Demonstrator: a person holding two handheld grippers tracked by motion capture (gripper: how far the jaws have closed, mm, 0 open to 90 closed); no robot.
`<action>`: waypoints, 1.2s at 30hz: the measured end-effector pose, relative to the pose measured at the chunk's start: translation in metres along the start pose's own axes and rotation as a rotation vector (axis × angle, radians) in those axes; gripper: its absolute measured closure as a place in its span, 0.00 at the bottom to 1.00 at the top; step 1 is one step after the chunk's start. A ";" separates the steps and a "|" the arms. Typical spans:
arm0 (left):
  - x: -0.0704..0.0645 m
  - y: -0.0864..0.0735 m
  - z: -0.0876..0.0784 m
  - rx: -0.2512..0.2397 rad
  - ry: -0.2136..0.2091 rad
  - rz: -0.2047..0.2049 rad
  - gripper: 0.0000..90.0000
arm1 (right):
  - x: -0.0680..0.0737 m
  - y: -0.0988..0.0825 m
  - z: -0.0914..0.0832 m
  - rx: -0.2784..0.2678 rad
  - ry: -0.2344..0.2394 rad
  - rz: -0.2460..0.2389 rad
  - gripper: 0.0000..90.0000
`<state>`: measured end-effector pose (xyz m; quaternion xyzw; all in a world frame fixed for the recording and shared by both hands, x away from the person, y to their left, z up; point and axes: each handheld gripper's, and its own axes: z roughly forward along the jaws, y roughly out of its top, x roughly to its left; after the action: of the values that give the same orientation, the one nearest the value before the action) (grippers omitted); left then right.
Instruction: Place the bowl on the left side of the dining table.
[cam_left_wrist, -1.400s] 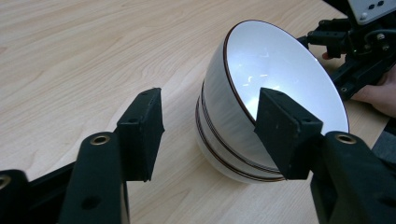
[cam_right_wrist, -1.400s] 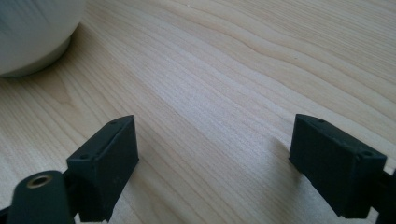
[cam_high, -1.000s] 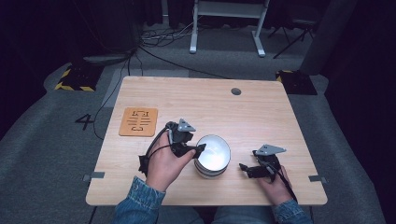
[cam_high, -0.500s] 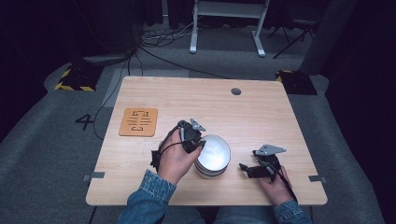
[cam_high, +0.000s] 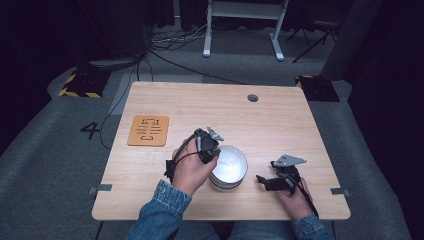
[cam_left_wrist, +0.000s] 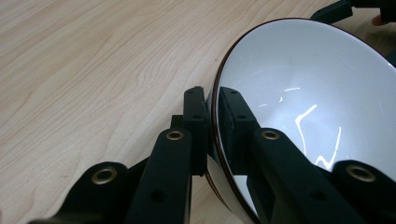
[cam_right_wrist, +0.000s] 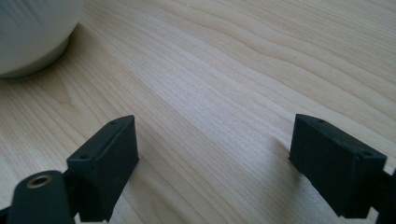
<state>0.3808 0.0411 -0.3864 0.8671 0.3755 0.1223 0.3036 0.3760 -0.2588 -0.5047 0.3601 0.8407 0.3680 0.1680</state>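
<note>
1. I saw the counter spread across the high view, pale wood with a small dark round plug near its far edge.
2. A tan mat with dark cut-out marks lay flat toward the counter's left side, well apart from everything else.
3. The bowl, white inside with a thin brown rim, stood upright near my edge of the counter, between my two hands. From the high view it looked as if it sat on a second bowl, though I could not tell for sure.
4. My left gripper had just been closing, with the bowl's rim between its jaws; it was clenched on the rim at the bowl's left side, one jaw outside the wall, the other inside.
5. My right gripper rested low over bare counter just right of the bowl, jaws spread wide, grasping nothing.
</note>
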 end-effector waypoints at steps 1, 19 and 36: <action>0.000 0.001 -0.001 0.000 -0.001 0.001 0.91 | 0.000 0.000 0.000 0.000 0.000 0.000 0.17; -0.007 0.023 -0.034 -0.025 -0.032 0.032 0.91 | 0.000 0.000 0.000 0.000 0.000 0.000 0.17; 0.004 0.044 -0.054 -0.036 -0.039 0.035 0.91 | 0.000 0.001 0.001 -0.005 -0.004 0.003 0.17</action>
<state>0.3852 0.0441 -0.3170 0.8702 0.3519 0.1176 0.3242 0.3771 -0.2578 -0.5047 0.3618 0.8388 0.3695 0.1701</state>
